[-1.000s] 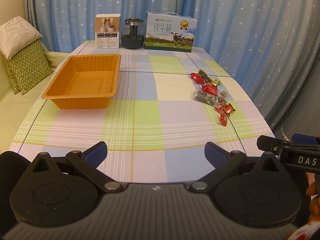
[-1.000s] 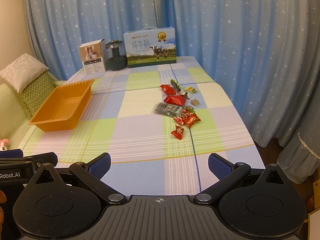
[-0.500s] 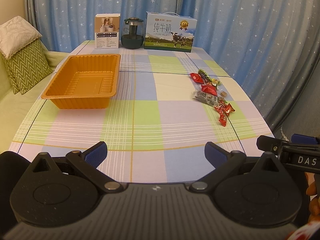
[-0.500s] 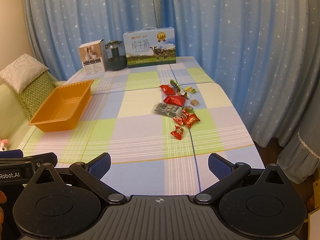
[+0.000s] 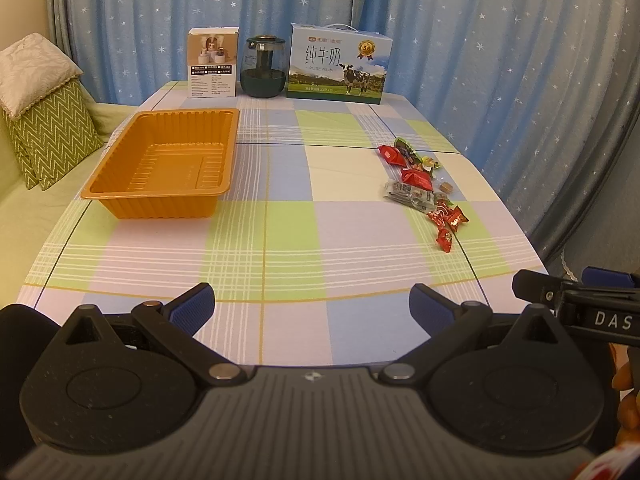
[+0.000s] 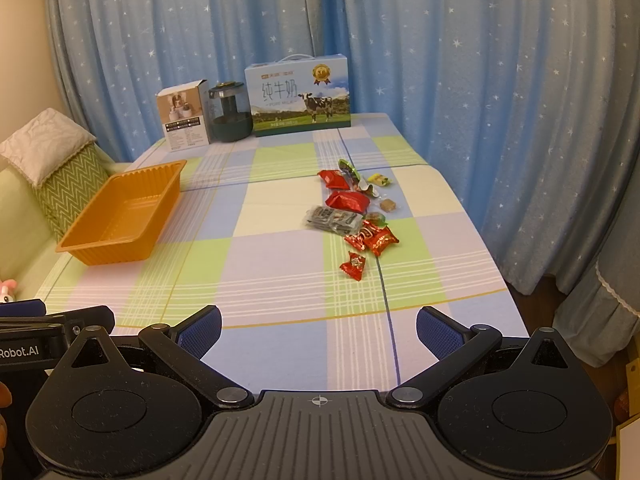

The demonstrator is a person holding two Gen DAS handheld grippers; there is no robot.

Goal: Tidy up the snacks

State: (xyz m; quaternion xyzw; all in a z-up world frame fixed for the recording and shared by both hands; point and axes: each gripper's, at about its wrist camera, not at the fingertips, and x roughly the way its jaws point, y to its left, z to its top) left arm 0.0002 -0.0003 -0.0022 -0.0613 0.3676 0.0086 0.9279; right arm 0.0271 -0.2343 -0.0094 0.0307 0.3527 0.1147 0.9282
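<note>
An empty orange tray (image 5: 120,190) (image 6: 80,240) stands on the left side of the checked table. Several wrapped snacks lie in a loose pile (image 5: 420,188) (image 6: 352,208) on the right side: red packets, a grey packet (image 6: 332,219), small candies, and one red candy (image 6: 353,266) nearest me. My left gripper (image 5: 312,310) is open at the table's near edge, holding nothing. My right gripper (image 6: 319,326) is open too, also at the near edge, well short of the snacks. Each gripper shows at the edge of the other's view.
At the far end of the table stand a white box (image 5: 213,63), a dark glass jar (image 5: 263,67) and a milk carton box (image 5: 339,65). Blue starred curtains hang behind and to the right. A sofa with green cushions (image 5: 44,128) sits left.
</note>
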